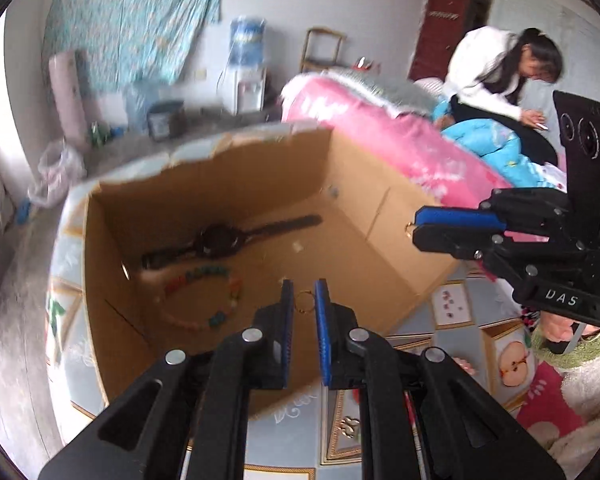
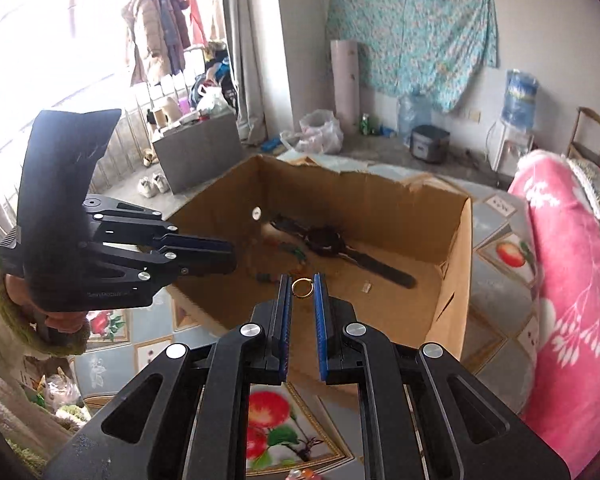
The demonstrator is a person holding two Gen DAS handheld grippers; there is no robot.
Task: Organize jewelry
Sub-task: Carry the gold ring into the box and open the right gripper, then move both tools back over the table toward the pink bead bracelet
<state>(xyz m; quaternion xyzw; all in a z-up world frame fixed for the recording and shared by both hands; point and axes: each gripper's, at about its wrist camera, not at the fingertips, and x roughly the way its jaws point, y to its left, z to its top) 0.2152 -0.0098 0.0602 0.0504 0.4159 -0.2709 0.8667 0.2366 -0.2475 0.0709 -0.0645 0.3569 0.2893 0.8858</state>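
the left gripper (image 1: 304, 300) is above the near edge of an open cardboard box (image 1: 364, 184), and its two blue pads are closed on a small gold ring (image 1: 305, 303), which sits just at the tips. the right gripper (image 2: 303, 286) holds in the same way a second gold ring (image 2: 302, 287), pinched between its blue pads, also over the near part of the box. in the left wrist view the right gripper comes in from the right side, with its tips near the box wall, and a little gold piece shows at its tip. in the right wrist view the left gripper is seen at the left, held by a hand in a cream sleeve with green cuff (image 2: 4, 320).

inside the box, on the bottom, lies a black wristwatch (image 1: 220, 240) with the strap stretched out flat. just beside it lies a string of coloured beads (image 1: 204, 296), curved like a loop; it is blurred, so details are not clear. the box stands on a cloth with fruit pictures (image 1: 512, 360). behind it is a pink blanket (image 1: 380, 140), and a person in white top (image 1: 488, 68) bends over it
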